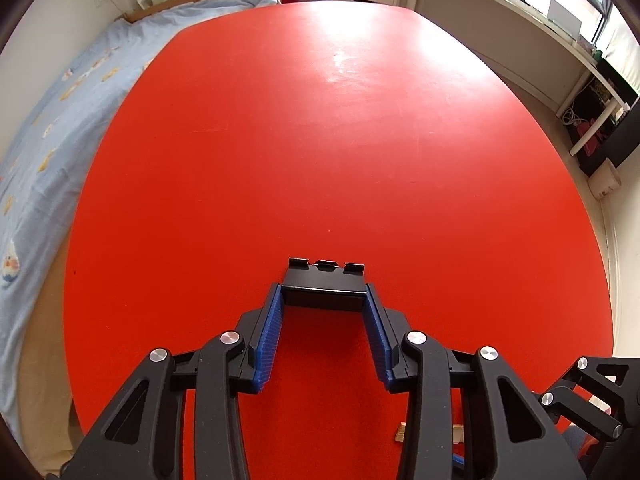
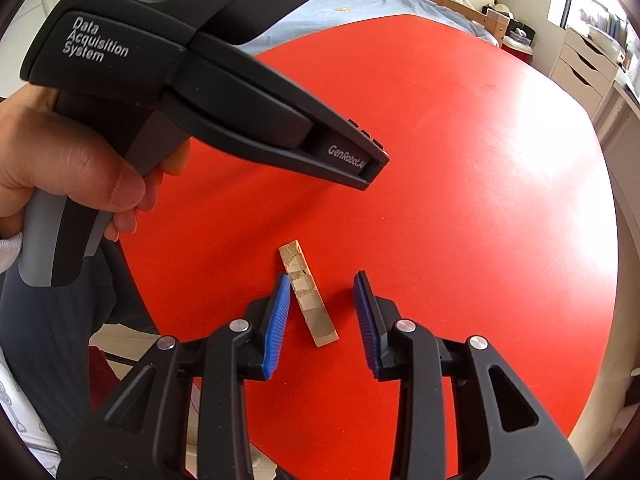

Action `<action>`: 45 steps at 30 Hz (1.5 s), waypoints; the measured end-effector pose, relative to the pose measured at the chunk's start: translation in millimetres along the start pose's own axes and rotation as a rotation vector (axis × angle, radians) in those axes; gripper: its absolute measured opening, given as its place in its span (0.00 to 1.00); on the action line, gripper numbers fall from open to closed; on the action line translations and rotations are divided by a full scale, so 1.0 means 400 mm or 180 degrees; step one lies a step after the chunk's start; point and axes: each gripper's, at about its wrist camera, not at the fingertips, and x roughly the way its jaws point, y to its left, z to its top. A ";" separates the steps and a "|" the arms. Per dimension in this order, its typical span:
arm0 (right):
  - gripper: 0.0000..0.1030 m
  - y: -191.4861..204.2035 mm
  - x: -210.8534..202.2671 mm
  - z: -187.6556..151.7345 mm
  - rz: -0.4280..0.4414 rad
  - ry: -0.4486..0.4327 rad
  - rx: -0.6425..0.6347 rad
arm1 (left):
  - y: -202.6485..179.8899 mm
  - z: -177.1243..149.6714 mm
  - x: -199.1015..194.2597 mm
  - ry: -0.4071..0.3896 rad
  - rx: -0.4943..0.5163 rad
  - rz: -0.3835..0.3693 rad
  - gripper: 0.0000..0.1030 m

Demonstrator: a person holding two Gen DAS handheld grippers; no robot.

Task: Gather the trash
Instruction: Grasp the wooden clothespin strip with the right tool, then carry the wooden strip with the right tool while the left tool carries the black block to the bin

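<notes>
Wooden scrap about to get grabbed off the red surface (image 2: pixel 460 168)

Right tongs (image 2: pixel 322 312) are spread wide with the wood strip (image 2: pixel 307 294) lying slanted between them, nothing gripped yet. Left tongs (image 1: pixel 323 306) are clamped on a black clip (image 1: pixel 325 285). I'd twist to line up, drop lower, then squeeze mid-strip.

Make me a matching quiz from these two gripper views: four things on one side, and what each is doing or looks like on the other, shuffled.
Things:
1. left gripper
2. right gripper
3. wooden strip
4. table

States:
A. red top, with window glare
B. lying flat between open blue pads
C. shut on a black clip
D. open, holding nothing

Pairs: 1-C, 2-D, 3-B, 4-A
</notes>
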 end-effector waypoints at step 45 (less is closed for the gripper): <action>0.11 0.056 -0.226 -0.011 -0.0390 -0.0510 0.0645 | 0.066 -0.178 -0.288 -0.0667 0.0606 -0.0637 0.38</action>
